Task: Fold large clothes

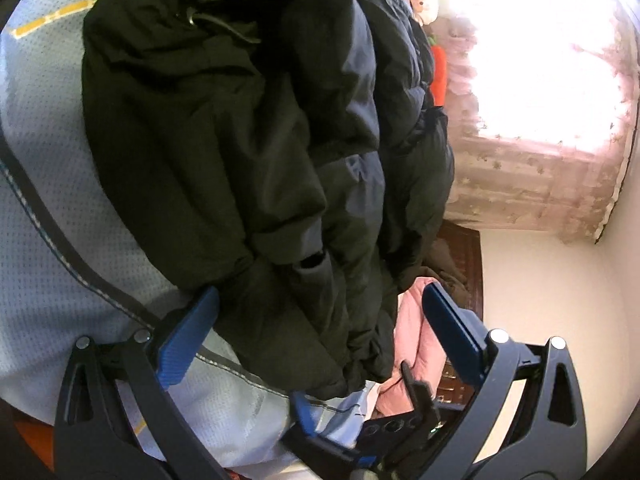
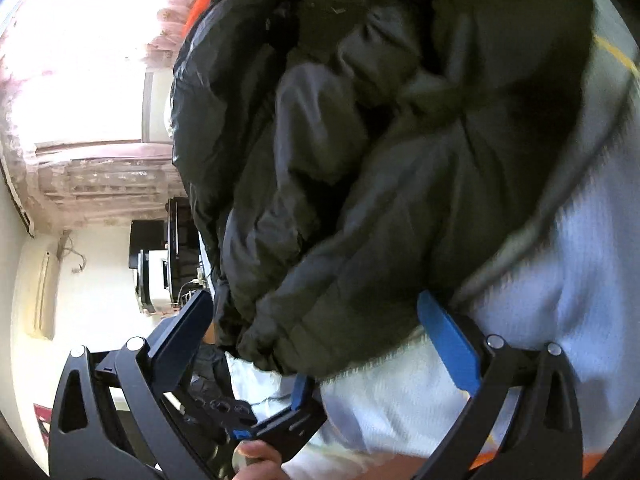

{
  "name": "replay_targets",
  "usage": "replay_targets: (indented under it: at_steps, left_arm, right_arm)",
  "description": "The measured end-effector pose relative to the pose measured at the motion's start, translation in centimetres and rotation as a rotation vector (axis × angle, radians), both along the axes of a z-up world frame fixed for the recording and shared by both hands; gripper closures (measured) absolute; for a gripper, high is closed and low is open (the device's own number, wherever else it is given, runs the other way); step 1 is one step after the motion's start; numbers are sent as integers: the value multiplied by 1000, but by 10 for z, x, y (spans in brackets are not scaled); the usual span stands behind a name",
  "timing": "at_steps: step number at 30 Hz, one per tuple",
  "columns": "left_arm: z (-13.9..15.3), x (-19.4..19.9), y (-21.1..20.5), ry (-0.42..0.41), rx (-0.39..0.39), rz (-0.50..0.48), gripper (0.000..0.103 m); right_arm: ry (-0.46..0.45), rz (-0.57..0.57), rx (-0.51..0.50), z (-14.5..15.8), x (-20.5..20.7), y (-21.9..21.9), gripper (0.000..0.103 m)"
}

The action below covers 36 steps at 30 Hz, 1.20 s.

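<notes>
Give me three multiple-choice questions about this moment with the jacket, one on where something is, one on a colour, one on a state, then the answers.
1. What does the black puffer jacket lie on?
A. a pale blue mesh sheet
B. a wooden floor
C. a glass table

2. What colour are the pads on the left tongs?
A. red
B. blue
C. white

3. How do the right tongs stand?
A. shut with nothing between them
B. out of view
C. open, with the jacket's bunched edge between the fingers

Answers:
1 A, the pale blue mesh sheet shows beneath and beside the jacket.
2 B, the pads are plainly blue.
3 C, the fingers stand wide apart either side of the fabric.
</notes>
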<state>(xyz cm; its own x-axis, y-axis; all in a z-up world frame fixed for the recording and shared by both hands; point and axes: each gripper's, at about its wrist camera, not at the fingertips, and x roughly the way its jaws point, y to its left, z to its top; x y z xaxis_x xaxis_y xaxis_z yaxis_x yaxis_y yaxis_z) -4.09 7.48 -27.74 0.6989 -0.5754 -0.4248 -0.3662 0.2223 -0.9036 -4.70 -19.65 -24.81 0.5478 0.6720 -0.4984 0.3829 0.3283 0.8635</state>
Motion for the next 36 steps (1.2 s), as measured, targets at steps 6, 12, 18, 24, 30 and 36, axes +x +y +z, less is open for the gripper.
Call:
replay_targets:
  at_steps: [6, 12, 18, 24, 30, 36]
  left_arm:
    - [-6, -14, -11, 37, -45, -8, 2]
    - [-21, 0, -7, 63, -98, 35, 2]
    - [-1, 15, -11, -27, -24, 7, 2]
    - [-7, 41, -15, -9, 49, 10, 2]
    - [-14, 57, -6, 14, 20, 102, 2]
    - [-15, 59, -2, 29, 25, 109, 40]
  right_arm:
    - [-8, 55, -13, 0, -6, 11, 1]
    - [-9, -55, 32, -6, 8, -5, 1]
    - [-142, -88, -85, 19, 19, -9, 1]
    - [-65, -105, -156, -1, 46, -6, 1]
    - [-117, -194, -148, -1, 49, -13, 2]
    - [-127, -279, -155, -10, 47, -17, 23]
